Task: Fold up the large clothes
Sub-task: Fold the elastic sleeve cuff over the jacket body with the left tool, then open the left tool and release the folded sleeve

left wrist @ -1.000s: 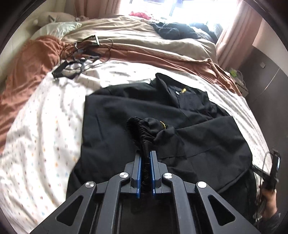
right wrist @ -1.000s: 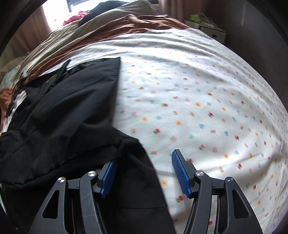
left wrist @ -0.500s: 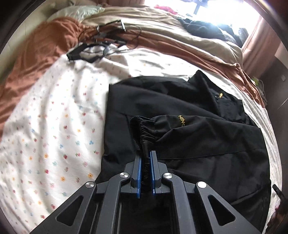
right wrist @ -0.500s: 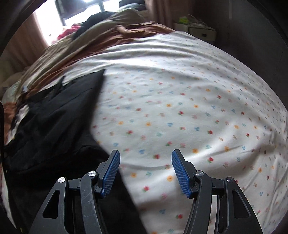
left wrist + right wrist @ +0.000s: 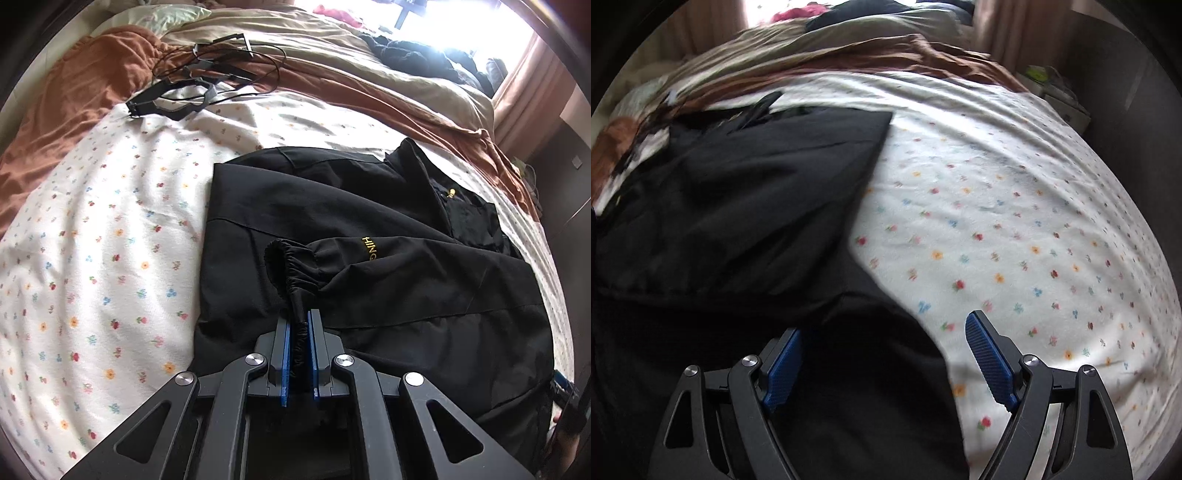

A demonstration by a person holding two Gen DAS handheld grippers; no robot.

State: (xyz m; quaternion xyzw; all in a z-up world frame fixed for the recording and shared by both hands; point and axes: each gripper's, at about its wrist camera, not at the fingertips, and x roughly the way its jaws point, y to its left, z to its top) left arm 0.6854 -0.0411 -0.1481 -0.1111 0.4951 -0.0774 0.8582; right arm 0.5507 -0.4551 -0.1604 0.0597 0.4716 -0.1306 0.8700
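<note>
The white bed sheet with small printed flowers (image 5: pixel 92 258) lies bare on both sides of the black zip-up jacket (image 5: pixel 351 206), with wide open room toward each side edge of the bed. A rumpled brown blanket (image 5: pixel 74 92) and tangled black cables (image 5: pixel 207 74) sit at the far end. The jacket lies flat mid-bed, one sleeve folded across its front. The left gripper (image 5: pixel 300 321) is clenched on the sleeve's elastic cuff (image 5: pixel 295 266). The right gripper (image 5: pixel 882 332) is opening, its pads apart over the jacket's near hem.

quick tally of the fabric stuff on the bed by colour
black: 2, the jacket and a dark heap by the window
brown: 1, blanket
beige: 1, duvet
white floral: 1, sheet
total: 5
</note>
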